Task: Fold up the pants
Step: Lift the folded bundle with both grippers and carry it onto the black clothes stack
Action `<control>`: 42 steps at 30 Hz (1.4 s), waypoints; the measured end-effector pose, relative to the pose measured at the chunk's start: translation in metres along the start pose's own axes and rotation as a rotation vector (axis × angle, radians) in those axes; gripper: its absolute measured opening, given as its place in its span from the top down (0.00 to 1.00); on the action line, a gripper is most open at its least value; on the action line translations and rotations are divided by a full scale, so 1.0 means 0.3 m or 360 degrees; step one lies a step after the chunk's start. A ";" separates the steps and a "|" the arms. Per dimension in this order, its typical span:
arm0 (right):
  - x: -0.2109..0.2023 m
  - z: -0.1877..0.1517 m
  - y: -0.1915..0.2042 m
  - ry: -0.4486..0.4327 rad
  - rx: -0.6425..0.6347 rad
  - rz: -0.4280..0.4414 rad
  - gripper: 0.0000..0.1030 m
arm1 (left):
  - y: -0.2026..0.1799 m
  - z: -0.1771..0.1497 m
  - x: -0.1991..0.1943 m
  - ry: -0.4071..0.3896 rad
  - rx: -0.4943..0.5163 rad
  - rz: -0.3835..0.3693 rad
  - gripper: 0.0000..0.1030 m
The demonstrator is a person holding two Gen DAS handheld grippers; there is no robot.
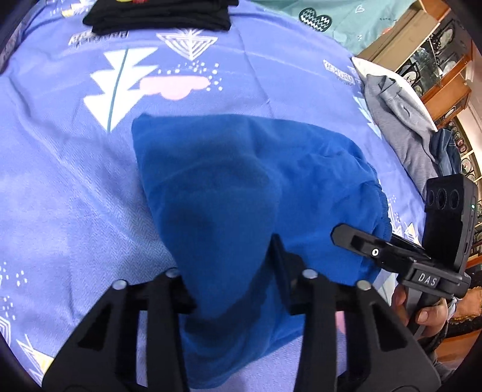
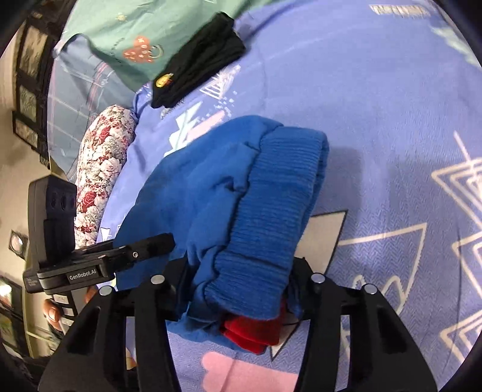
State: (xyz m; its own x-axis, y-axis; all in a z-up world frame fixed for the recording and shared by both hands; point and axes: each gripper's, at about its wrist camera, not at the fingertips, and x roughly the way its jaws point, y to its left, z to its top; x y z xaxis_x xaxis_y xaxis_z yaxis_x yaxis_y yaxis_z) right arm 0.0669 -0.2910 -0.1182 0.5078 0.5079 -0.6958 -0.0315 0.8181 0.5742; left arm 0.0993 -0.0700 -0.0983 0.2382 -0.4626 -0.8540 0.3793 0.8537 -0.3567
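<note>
The blue pants (image 1: 247, 181) lie bunched on the lilac patterned bedsheet (image 1: 60, 187). My left gripper (image 1: 238, 289) is shut on a fold of their cloth and holds it up. In the right wrist view the pants (image 2: 211, 193) show a ribbed blue cuff (image 2: 271, 211) and a red part (image 2: 253, 331) beneath. My right gripper (image 2: 238, 289) is shut on the cuff end. The right gripper also shows in the left wrist view (image 1: 355, 241), at the pants' right edge. The left gripper shows in the right wrist view (image 2: 150, 245), at the pants' left edge.
A folded black garment (image 1: 159, 15) lies at the far side of the bed, also in the right wrist view (image 2: 198, 63). Grey clothes (image 1: 400, 120) are heaped at the right edge. A floral pillow (image 2: 102, 169) and a green pillow (image 2: 126, 39) lie at the left.
</note>
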 end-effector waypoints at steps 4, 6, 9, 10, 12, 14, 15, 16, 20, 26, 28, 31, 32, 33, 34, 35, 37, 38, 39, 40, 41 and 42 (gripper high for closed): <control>-0.030 0.007 0.043 -0.0058 -0.0088 -0.0003 0.52 | -0.022 -0.012 -0.049 -0.0064 0.0032 0.0031 0.67; -0.034 0.017 0.057 -0.0073 -0.0117 0.0001 0.53 | -0.021 -0.014 -0.072 -0.0090 0.0034 0.0036 0.68; -0.033 0.029 0.070 -0.0083 -0.0135 0.0015 0.53 | -0.011 -0.011 -0.107 -0.0128 0.0029 0.0042 0.68; -0.031 0.033 0.080 -0.0087 -0.0150 0.0012 0.53 | -0.009 -0.008 -0.114 -0.0136 0.0030 0.0046 0.68; -0.029 0.049 0.107 -0.0093 -0.0193 0.0002 0.53 | -0.001 0.007 -0.135 -0.0162 0.0038 0.0061 0.68; -0.029 0.070 0.137 -0.0108 -0.0241 -0.0008 0.53 | 0.000 0.028 -0.152 -0.0192 0.0045 0.0079 0.68; -0.031 0.087 0.153 -0.0118 -0.0266 -0.0008 0.53 | 0.005 0.042 -0.167 -0.0211 0.0050 0.0088 0.68; -0.030 0.099 0.164 -0.0124 -0.0281 -0.0009 0.53 | 0.009 0.059 -0.180 -0.0229 0.0051 0.0092 0.68; -0.025 0.202 0.249 -0.0181 -0.0399 -0.0019 0.53 | 0.039 0.151 -0.238 -0.0320 0.0047 0.0112 0.68; 0.029 0.381 0.371 -0.0273 -0.0542 -0.0029 0.53 | 0.094 0.316 -0.307 -0.0478 0.0048 0.0226 0.68; 0.046 0.430 0.393 -0.0292 -0.0559 -0.0022 0.53 | 0.118 0.369 -0.313 -0.0504 0.0040 0.0236 0.68; 0.074 0.527 0.437 -0.0337 -0.0613 -0.0027 0.53 | 0.148 0.465 -0.316 -0.0552 0.0048 0.0264 0.68; 0.083 0.560 0.452 -0.0351 -0.0632 -0.0032 0.53 | 0.155 0.491 -0.316 -0.0562 0.0051 0.0272 0.67; 0.087 0.587 0.461 -0.0363 -0.0647 -0.0038 0.53 | 0.167 0.541 -0.316 -0.0579 0.0053 0.0283 0.68; 0.097 0.621 0.474 -0.0377 -0.0665 -0.0047 0.53 | 0.176 0.584 -0.314 -0.0593 0.0054 0.0293 0.67; 0.110 0.666 0.487 -0.0391 -0.0685 -0.0056 0.53 | 0.187 0.633 -0.311 -0.0610 0.0057 0.0302 0.67; 0.133 0.748 0.509 -0.0423 -0.0719 -0.0074 0.53 | 0.213 0.715 -0.313 -0.0648 0.0054 0.0310 0.67; 0.146 0.801 0.518 -0.0445 -0.0735 -0.0083 0.53 | 0.224 0.761 -0.311 -0.0667 0.0053 0.0318 0.67; 0.161 0.849 0.523 -0.0460 -0.0740 -0.0082 0.53 | 0.245 0.823 -0.313 -0.0693 0.0045 0.0331 0.67; 0.176 0.894 0.528 -0.0476 -0.0744 -0.0085 0.53 | 0.263 0.867 -0.312 -0.0707 0.0033 0.0343 0.67; 0.205 0.959 0.536 -0.0496 -0.0758 -0.0101 0.53 | 0.278 0.911 -0.310 -0.0721 0.0023 0.0361 0.67; 0.223 0.994 0.542 -0.0505 -0.0771 -0.0111 0.53 | 0.298 0.966 -0.303 -0.0734 0.0013 0.0387 0.67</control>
State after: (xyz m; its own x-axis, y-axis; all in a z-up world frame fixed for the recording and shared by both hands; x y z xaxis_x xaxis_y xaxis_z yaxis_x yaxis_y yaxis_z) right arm 0.3525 -0.2045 0.0573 0.7536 0.4036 -0.5188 -0.3409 0.9148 0.2166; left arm 0.3707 -0.0209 0.0573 0.6887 -0.3099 -0.6555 0.2707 0.9486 -0.1641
